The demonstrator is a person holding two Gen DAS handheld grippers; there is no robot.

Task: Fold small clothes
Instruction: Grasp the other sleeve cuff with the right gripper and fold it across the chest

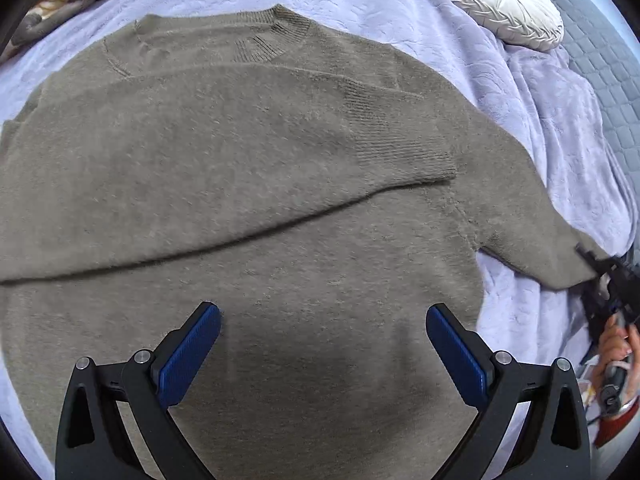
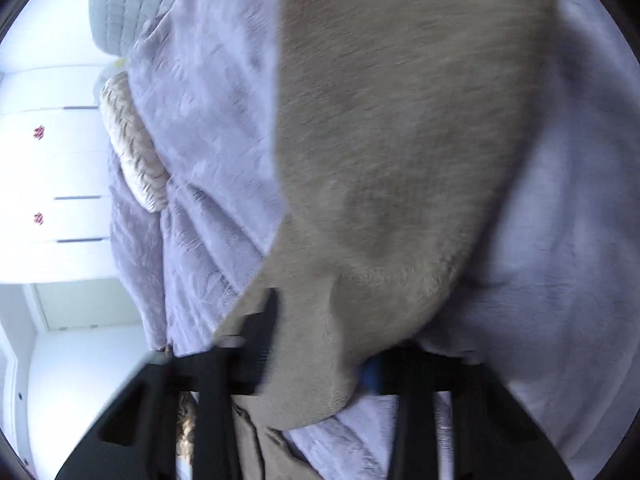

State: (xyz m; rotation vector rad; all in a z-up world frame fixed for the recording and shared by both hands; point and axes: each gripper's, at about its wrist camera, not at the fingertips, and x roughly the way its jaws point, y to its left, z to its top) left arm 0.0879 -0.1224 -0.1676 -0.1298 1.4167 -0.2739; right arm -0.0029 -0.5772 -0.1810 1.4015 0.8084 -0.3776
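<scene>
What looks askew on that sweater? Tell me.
One sleeve is folded flat across the sweater. The other sleeve still sticks out onto the blanket, its cuff pinched in the right gripper. Nothing looks damaged.

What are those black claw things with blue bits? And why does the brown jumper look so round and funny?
They are grippers: two-finger tongs a person holds, one in each hand, each carrying a camera whose lens bends the picture round. One picture looks along the left gripper, open and holding nothing, above a grey-brown sweater lying on a lilac blanket beside a white cushion. At that picture's edge you see the right gripper and the person's hand. The other, blurry picture looks along the right gripper, closed on the sweater's sleeve.
</scene>
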